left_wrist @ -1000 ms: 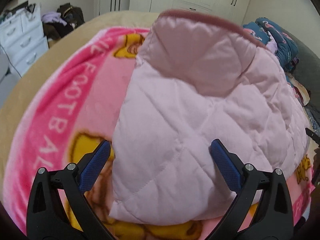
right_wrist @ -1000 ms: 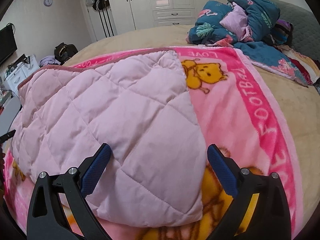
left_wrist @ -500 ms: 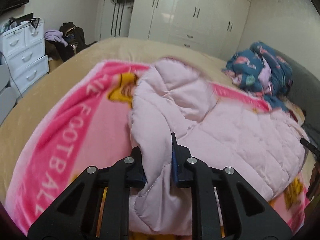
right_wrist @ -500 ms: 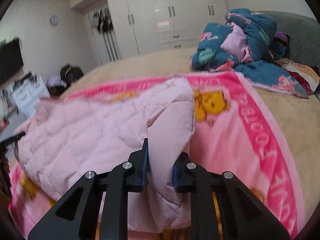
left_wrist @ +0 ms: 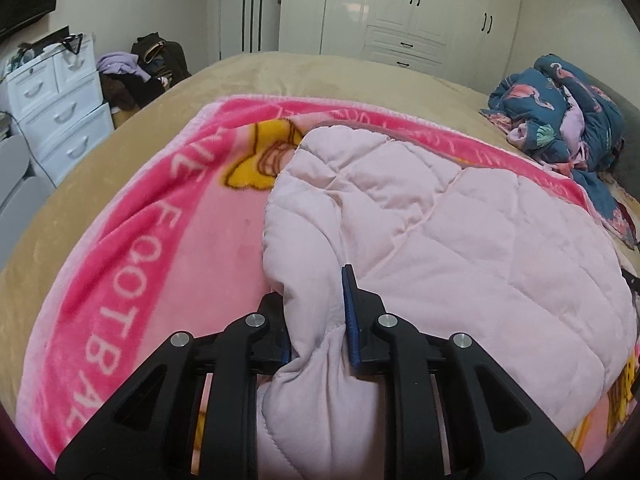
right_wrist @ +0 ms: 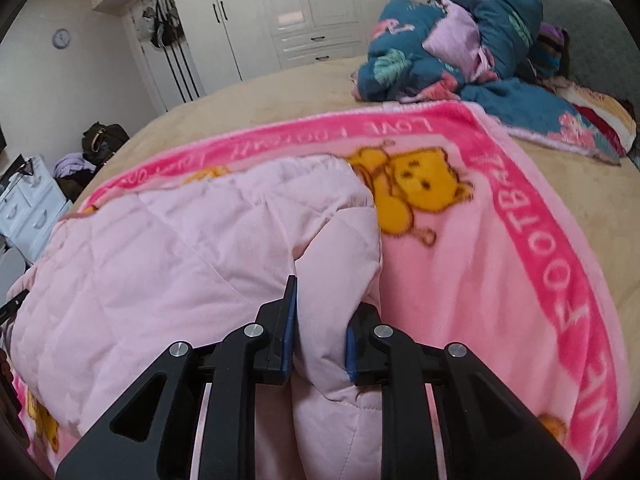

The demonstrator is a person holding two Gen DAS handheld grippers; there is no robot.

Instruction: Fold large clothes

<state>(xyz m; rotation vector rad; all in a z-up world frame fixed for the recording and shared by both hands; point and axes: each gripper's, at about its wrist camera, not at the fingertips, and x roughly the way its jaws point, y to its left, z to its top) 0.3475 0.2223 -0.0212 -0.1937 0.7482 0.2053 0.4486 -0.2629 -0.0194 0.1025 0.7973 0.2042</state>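
While both tongs, left (left_wrist: 316, 320) & right (right_wrist: 319, 332), pinch the near edge of the pink coat (left_wrist: 460, 240), it lies on the blanket (left_wrist: 132, 248) on the bed. Left jaws are easing open a bit w/ the coat between them, so the puffy cloth may slip out. Then one corner drops & the fold goes crooked.

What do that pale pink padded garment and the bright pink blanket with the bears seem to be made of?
The pale pink garment looks like a soft, matte woven shell over padding: diamond stitch lines puff up between seams, and it bunches thickly where each gripper pinches it. The bear blanket looks like plush fleece, probably synthetic: its surface is fuzzy, and the printed letters and bears have soft edges.
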